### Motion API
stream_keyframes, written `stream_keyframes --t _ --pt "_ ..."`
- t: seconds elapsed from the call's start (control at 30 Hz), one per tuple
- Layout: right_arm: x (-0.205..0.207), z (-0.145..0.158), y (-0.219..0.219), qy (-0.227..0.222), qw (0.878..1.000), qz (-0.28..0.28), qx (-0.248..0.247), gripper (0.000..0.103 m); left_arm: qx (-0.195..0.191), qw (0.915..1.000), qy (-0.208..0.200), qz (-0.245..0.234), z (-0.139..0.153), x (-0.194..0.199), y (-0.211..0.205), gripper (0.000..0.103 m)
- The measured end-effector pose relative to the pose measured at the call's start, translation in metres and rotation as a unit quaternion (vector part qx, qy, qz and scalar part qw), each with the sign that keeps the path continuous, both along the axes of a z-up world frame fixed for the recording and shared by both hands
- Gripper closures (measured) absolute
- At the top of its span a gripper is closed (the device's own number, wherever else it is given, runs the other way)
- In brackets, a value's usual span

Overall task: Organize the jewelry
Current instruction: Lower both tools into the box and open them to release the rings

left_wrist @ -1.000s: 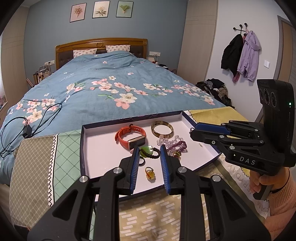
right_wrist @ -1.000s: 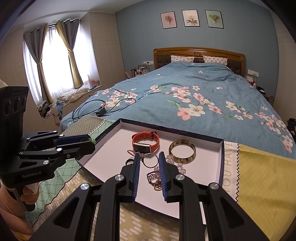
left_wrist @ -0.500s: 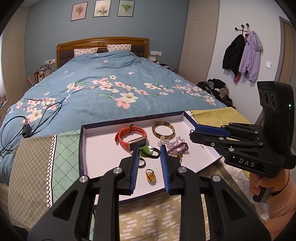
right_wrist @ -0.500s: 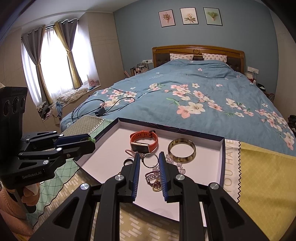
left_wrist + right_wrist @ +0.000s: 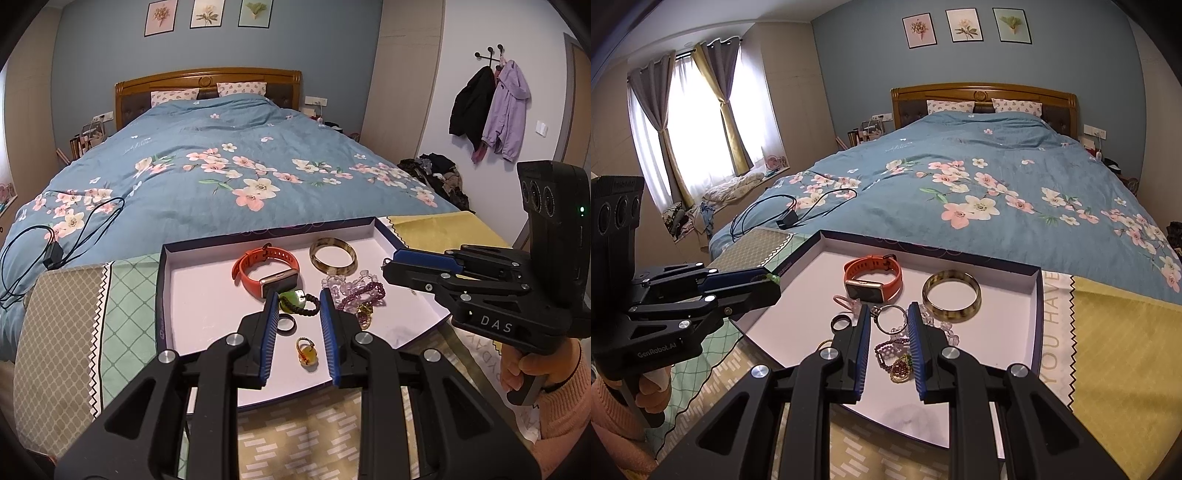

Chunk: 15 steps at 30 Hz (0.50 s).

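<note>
A shallow white tray [image 5: 162, 295] [image 5: 1036, 314] lies on a patterned cloth at the foot of the bed. In it are an orange watch [image 5: 266, 271] [image 5: 873, 275], a horn-coloured bangle [image 5: 313, 258] [image 5: 951, 315], purple beads [image 5: 364, 291], a black ring [image 5: 279, 325], an amber ring [image 5: 306, 354] and a gold pendant [image 5: 900, 367]. My left gripper [image 5: 298, 295] [image 5: 768, 278] hovers over the tray's near left side, shut on a green pendant [image 5: 290, 301] with a black cord. My right gripper [image 5: 889, 308] [image 5: 391, 260] is shut on a thin silver hoop [image 5: 892, 319] above the beads.
Behind the tray spreads a bed with a blue floral duvet [image 5: 240, 166]. A black charger and cable [image 5: 51, 254] lie on its left side. Coats [image 5: 491, 110] hang on the right wall above a pile of clothes [image 5: 436, 173]. A hand and sleeve [image 5: 554, 391] hold the right gripper.
</note>
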State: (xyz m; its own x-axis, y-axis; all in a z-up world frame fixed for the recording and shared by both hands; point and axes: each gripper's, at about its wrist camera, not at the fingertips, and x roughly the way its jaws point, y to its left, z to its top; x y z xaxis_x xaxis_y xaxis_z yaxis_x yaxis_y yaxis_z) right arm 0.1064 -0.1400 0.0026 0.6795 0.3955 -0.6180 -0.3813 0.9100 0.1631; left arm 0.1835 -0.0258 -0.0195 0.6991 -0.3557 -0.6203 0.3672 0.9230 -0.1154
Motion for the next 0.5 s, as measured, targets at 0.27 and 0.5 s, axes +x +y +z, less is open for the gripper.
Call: stream_keyframes --t 0.27,0.5 --pt "0.007 -0.005 0.001 0.014 1.000 -0.003 -0.001 0.084 0.004 0.9999 0.011 0.005 -0.008 0.011 -0.003 0.080" --pt "0.015 -0.014 0.002 0.031 0.999 -0.009 -0.009 0.084 -0.005 0.9988 0.046 0.016 -0.028 0.026 0.000 0.080"
